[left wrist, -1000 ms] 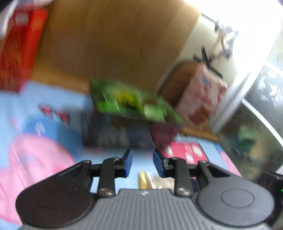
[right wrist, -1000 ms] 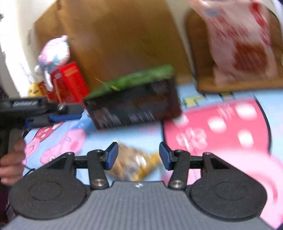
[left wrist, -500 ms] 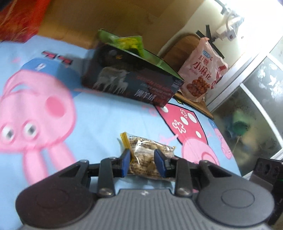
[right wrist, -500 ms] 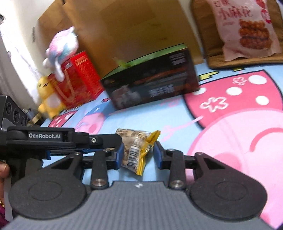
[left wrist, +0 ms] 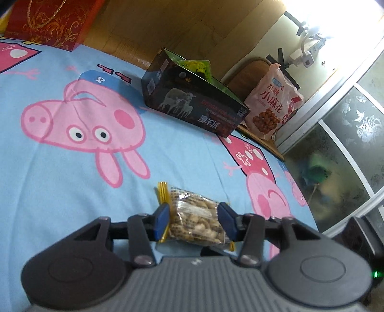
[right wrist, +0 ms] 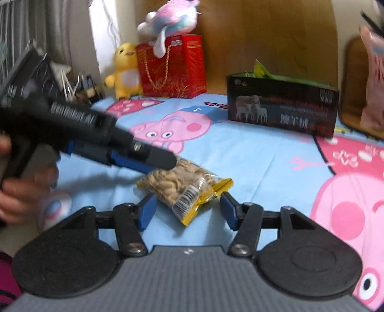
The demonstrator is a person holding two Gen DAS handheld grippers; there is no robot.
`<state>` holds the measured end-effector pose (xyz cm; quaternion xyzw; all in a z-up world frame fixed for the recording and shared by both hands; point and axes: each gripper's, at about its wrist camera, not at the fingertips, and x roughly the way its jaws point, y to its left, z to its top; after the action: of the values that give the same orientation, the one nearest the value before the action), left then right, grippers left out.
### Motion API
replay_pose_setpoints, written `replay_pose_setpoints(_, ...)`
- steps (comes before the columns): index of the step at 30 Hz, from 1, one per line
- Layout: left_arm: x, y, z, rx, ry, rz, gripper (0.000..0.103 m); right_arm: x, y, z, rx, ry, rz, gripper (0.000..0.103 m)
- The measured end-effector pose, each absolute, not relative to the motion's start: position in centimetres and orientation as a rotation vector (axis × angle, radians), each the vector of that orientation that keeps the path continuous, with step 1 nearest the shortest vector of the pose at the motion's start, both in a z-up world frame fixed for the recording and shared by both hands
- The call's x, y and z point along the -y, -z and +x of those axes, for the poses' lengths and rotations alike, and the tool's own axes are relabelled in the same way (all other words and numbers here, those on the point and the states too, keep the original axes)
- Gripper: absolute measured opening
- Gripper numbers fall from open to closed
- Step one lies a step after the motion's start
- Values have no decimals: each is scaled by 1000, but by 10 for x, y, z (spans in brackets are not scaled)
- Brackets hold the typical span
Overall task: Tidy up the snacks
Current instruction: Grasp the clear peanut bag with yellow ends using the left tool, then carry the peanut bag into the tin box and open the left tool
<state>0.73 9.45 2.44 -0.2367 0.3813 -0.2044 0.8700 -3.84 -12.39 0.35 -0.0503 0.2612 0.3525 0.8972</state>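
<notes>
Blue cartoon-pig bedding (left wrist: 187, 153) covers the bed we work on, with a brown wooden board behind it. On the sheet lies a clear peanut packet (left wrist: 195, 219) with yellow sealed ends. Our left hand-held gripper (left wrist: 195, 222) has its blue pads pressed against both sides of the packet, clamped on it. From the right wrist view we see the same peanut packet (right wrist: 184, 187) resting on the sheet, the left hand-held gripper (right wrist: 165, 160) reaching in from the left over its far end, our left hand (right wrist: 26, 189) blurred on the grip. Our right hand-held gripper (right wrist: 187, 212) hovers just in front of the packet's near end, its jaws spread wide on either side of the yellow seal and not touching it.

Farther back on the bedding stands a dark box with sheep printed on it (left wrist: 194, 105), its top open and a green packet (left wrist: 195, 68) sticking out of it. Beside the box, to its right in the left wrist view, a pink bag of fried dough twists (left wrist: 273, 103) leans upright on a wooden stool (left wrist: 252, 72). A red gift bag (right wrist: 172, 66) stands at the far edge of the bed, with a pastel plush toy (right wrist: 168, 18) on top of it and a yellow duck plush (right wrist: 123, 70) just beside it. Frosted glass doors (left wrist: 348, 148) are at the right of the left wrist view.
</notes>
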Motion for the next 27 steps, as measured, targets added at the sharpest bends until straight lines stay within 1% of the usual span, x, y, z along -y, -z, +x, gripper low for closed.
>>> replay_pose_setpoints(2, -90, -24, 6, -787, 419, -471, 40, 121, -3, -40, -531, -710, -134, 59)
replay_pose_setpoints(3, -88, -24, 5, -784, 414, -458, 33, 120, -2, -42, -521, -694, -150, 52)
replay_pose_setpoints(4, -86, -24, 5, -784, 413, -450, 29, 118, -2, -43, -510, -684, -165, 45)
replay_pose_setpoints(6, -85, -25, 7, -787, 420, -453, 28, 118, -4, -42, -510, -674, -169, 40)
replay_pose_setpoints(15, -66, -72, 37, -692, 473, -365, 28, 129, -31, -22, -379, -573, -148, 38)
replay_pose_setpoints(20, -58, -95, 75, -635, 459, -332, 28, 132, -52, 18, -334, -537, -137, 38)
replay_pose_setpoints(27, -65, -108, 131, -601, 398, -377, 28, 120, -74, 81, -293, -540, -179, 38)
